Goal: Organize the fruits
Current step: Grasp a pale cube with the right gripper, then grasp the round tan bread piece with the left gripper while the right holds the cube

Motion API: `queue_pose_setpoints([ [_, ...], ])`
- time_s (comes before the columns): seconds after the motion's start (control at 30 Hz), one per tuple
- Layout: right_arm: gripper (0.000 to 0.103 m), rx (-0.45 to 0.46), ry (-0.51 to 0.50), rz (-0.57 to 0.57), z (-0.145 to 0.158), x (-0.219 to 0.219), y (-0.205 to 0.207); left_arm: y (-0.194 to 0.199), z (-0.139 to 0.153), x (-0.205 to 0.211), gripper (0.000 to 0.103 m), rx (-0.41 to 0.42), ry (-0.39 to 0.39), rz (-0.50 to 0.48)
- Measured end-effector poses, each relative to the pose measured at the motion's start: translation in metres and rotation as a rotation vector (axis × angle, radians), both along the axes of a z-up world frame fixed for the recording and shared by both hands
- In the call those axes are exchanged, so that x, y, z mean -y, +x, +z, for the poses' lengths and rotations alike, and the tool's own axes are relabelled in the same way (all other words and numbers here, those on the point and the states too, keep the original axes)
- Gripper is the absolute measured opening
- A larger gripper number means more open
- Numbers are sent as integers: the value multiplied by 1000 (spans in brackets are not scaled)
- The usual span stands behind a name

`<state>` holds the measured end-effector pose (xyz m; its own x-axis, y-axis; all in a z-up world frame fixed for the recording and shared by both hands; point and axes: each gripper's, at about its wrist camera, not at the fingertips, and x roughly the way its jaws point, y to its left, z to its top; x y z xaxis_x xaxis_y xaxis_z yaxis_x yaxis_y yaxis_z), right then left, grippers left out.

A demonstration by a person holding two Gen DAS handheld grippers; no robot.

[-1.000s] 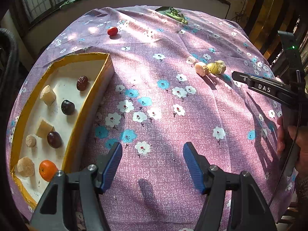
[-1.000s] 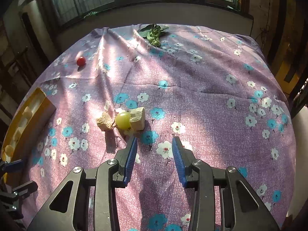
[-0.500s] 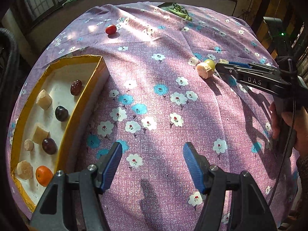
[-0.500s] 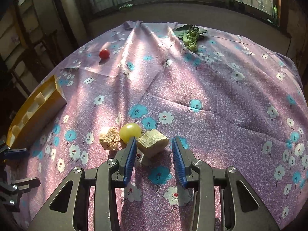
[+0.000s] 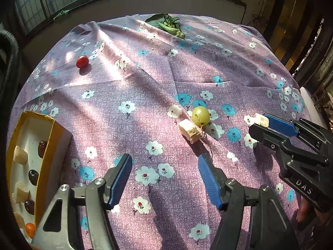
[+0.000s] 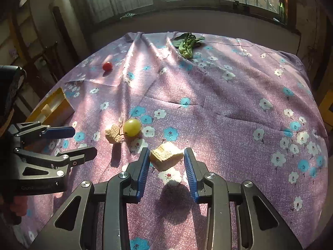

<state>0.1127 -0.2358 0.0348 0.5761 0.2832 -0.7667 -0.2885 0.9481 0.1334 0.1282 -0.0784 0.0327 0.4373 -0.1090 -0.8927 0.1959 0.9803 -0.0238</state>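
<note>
We have just closed the right gripper (image 6: 167, 162) fingers onto a tan chunk (image 6: 166, 156) lifted clear of the desk (image 6: 229, 108) for the yellow box (image 5: 53, 133) at the left edge, while the left gripper (image 5: 164, 177) fingers stand wide, empty.

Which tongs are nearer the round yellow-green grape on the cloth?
Left. The left tongs hang open just short of the round yellow-green grape, nothing between them. The right tongs sit further off, gripping a pale tan food chunk.
</note>
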Motion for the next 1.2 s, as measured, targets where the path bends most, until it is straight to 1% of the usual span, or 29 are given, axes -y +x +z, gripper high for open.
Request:
queue_pose_setpoints([
  [0.1, 33, -5, 4, -16, -1, 8, -10, 9, -5, 9, 69, -5, -17, 8],
  [0.17, 33, -18, 24, -29, -3, 14, -13, 15, -9, 13, 69, -2, -19, 11],
  [0.27, 33, -27, 49, -49, -4, 22, -16, 21, -14, 15, 68, -6, -43, 20],
  [0.3, 33, -26, 54, -56, -3, 24, -16, 23, -16, 15, 66, -5, -50, 23],
  [0.33, 33, -29, 60, -60, -3, 26, -16, 25, -18, 14, 61, -6, -59, 25],
  [0.37, 33, -32, 66, -65, -4, 27, -17, 24, -18, 14, 55, 10, -59, 28],
  [0.4, 33, -32, 71, -71, -4, 28, -18, 24, -18, 13, 45, 14, -78, 16],
  [0.43, 33, -33, 74, -74, -4, 28, -18, 24, -17, 13, 40, 17, -92, 7],
  [0.47, 33, -34, 77, -75, -4, 29, -19, 23, -17, 12, 29, 17, -101, 1],
  [0.53, 33, -34, 83, -78, -3, 28, -20, 19, -17, 13, 26, 19, -99, -11],
  [0.57, 33, -34, 83, -78, -3, 27, -21, 17, -17, 12, 23, 21, -98, -14],
  [0.6, 33, -31, 82, -79, -2, 26, -22, 14, -16, 10, 21, 19, -109, -16],
  [0.7, 33, -25, 80, -82, -1, 24, -27, 3, -13, 2, 21, 11, -138, -19],
  [0.83, 33, -30, 64, -84, -2, 18, -35, -12, -8, -15, 21, 21, -156, -35],
  [1.03, 33, -34, 52, -80, -2, 5, -50, -29, -8, -44, 21, -10, -209, -32],
  [1.13, 33, -41, 47, -74, -3, -1, -56, -34, -6, -50, 21, -11, -211, -35],
  [1.2, 33, -44, 36, -78, -5, -5, -59, -33, -6, -47, 21, -14, -211, -38],
])
